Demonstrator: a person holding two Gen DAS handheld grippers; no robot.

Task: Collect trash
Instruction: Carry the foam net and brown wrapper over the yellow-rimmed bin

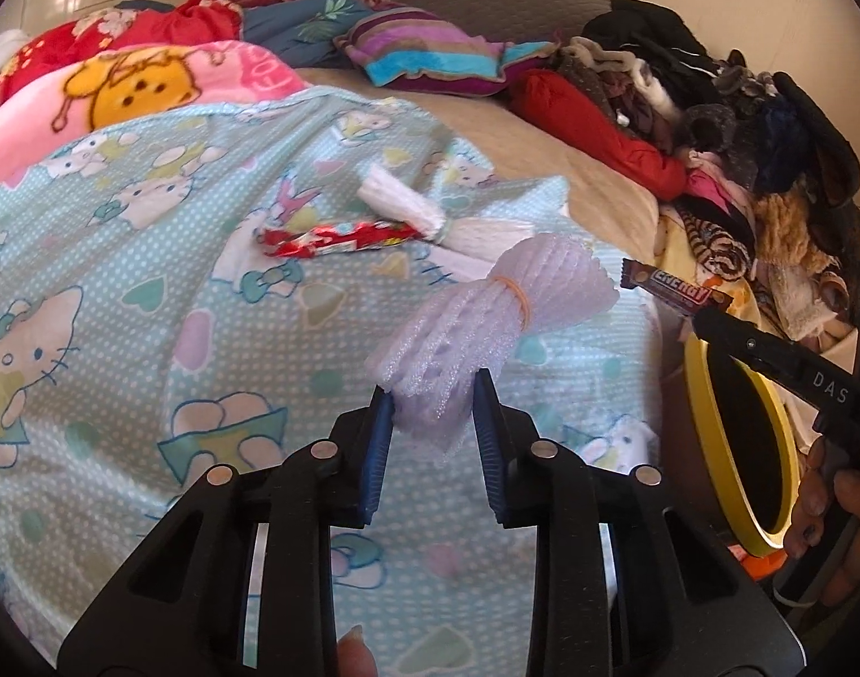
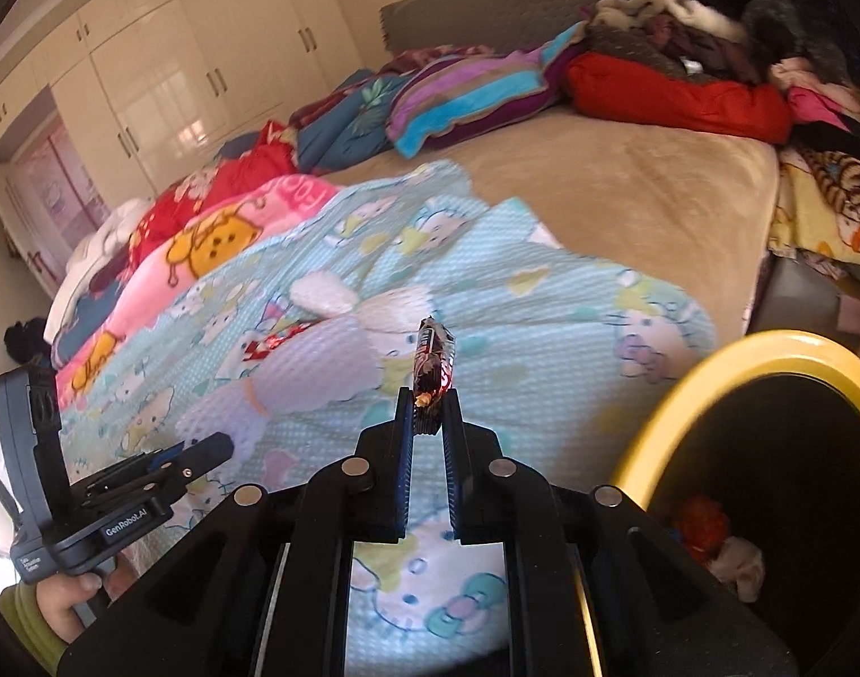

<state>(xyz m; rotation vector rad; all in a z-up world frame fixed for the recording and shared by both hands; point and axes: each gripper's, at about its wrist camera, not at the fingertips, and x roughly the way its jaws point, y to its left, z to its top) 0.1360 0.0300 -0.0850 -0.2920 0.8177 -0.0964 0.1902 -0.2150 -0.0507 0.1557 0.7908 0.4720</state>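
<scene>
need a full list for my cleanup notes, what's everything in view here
foam net bundle: 1, pale lilac, orange band, between left gripper's pads
snack bar wrapper: 1, brown, in right gripper
red wrapper: 1, red, on sheet
white foam bundle: 1, white, on sheet by red wrapper
cartoon sheet: 1, light blue, over bed
trash bin: 1, yellow rim, dark inside, beside bed, some trash in it
clothes pile: 1, mixed, bed's far side
left gripper: 1, black, blue pads
right gripper: 1, black

Soft printed pale-blue cotton bedsheet [image 1: 148, 259], pale spongy foam-netting bundle [image 1: 475, 316], glossy brown foil snack wrapper [image 2: 433, 361], shiny yellow-rimmed plastic bin [image 2: 729, 372].
</scene>
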